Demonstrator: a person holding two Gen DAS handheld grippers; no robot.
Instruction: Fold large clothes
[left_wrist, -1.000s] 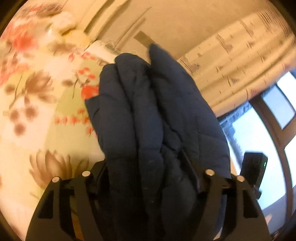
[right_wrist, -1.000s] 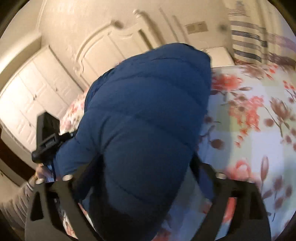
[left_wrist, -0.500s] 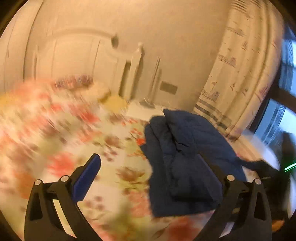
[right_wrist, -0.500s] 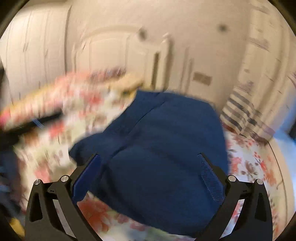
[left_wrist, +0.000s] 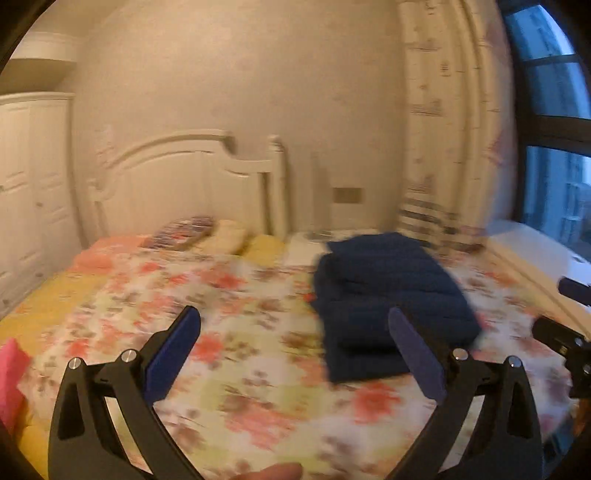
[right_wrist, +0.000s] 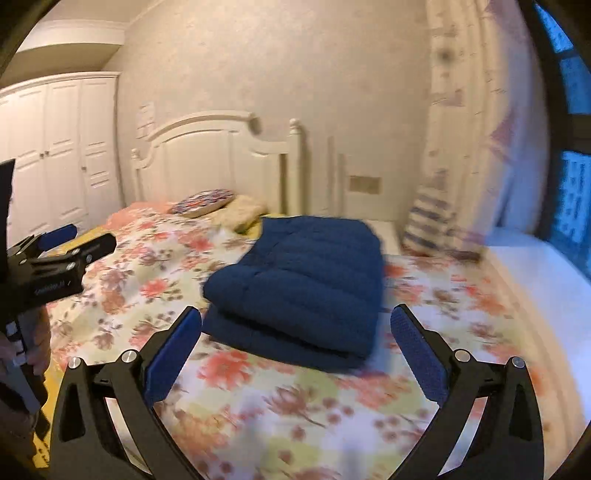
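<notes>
your left gripper (left_wrist: 293, 345) and right gripper (right_wrist: 295, 345) both gape wide, holding nothing. the navy quilted jacket (right_wrist: 303, 284) lies folded, seemingly in layers though blurred, on the floral bedspread (right_wrist: 295, 413) ahead of both.

- jacket (right_wrist: 306, 280): navy quilted cloth, puffy, matt, stitched in bands; lies at the bed's head end
- bedspread (left_wrist: 236, 362): soft floral-print cloth, matt
- left gripper (left_wrist: 295, 350): black matt plastic arms, shiny metal screw heads, blue textured pads (left_wrist: 173, 352)
- right gripper (right_wrist: 295, 350): same black plastic, blue ribbed pads (right_wrist: 417, 354)
- headboard (right_wrist: 218, 162): white painted wood, smooth, slight sheen
- wardrobe (right_wrist: 62, 147): white painted panels, smooth
- curtain (left_wrist: 443, 147): pale printed cloth
- wall (left_wrist: 240, 74): beige, faintly rough
</notes>
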